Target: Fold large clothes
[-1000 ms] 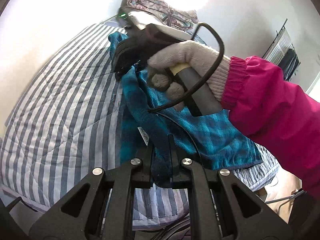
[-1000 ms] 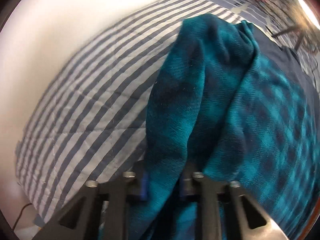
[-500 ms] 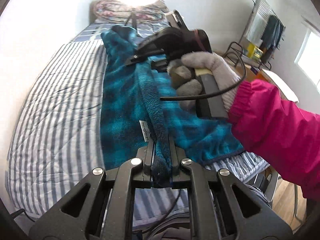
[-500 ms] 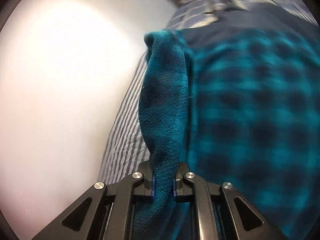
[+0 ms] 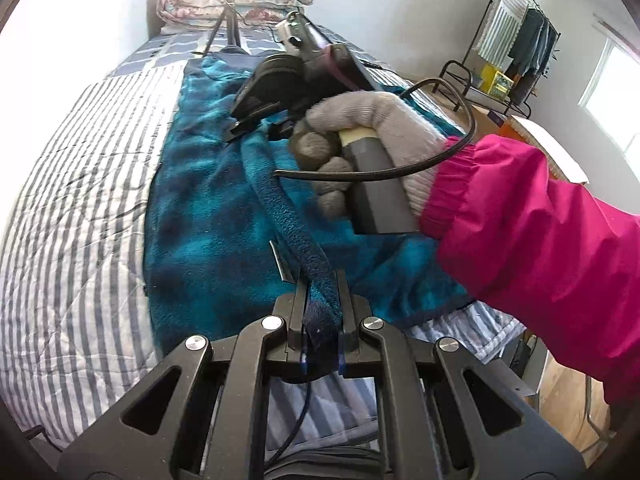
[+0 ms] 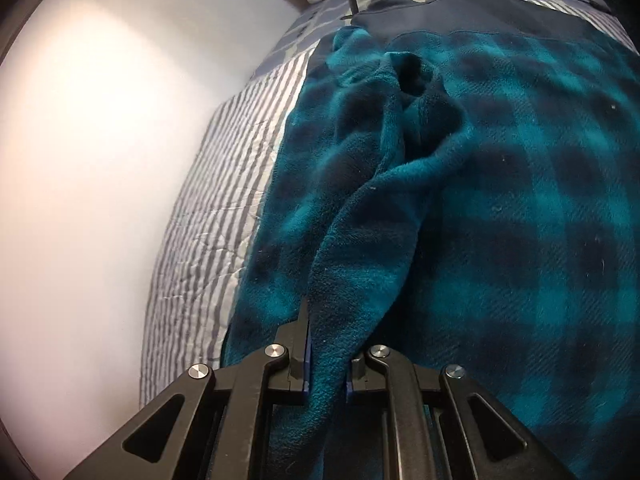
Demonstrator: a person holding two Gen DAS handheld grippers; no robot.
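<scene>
Bed (image 5: 72, 208): fills both views; covered by a grey and white striped quilt; a white wall runs along its far side, at 9 o'clock in the right wrist view
Garment (image 5: 208, 216): large teal and dark plaid fleece, spread lengthwise down the bed from 12 o'clock toward 6 o'clock in the left wrist view; a dark navy part (image 6: 472, 8) lies at its far end, at 12 o'clock in the right wrist view; one rolled edge rises off the flat part and runs as a ridge from the right tool to the left tool
Pink sleeve (image 5: 540, 232): comes in from 3 o'clock in the left wrist view, over the near corner of the garment
Gloved hand (image 5: 360, 140): grey knit glove, wrapped round the right tool's handle near the centre of the left wrist view; a black cable loops beside it
Left tool (image 5: 322, 316): at 6 o'clock in its own view; narrow, clamped on the dark hem of the garment's ridge
Right tool (image 6: 326, 360): at 6 o'clock in its own view; narrow, pinching a fold of teal fleece that climbs toward 12 o'clock
Clothes rack (image 5: 516, 36): at 2 o'clock, well apart from the bed; dark clothes hang on it
Floral bedding (image 5: 224, 0): bundled at the head of the bed, at 12 o'clock
Label (image 5: 282, 266): small white tag on the fleece, just beside the ridge at 11 o'clock of the left tool
</scene>
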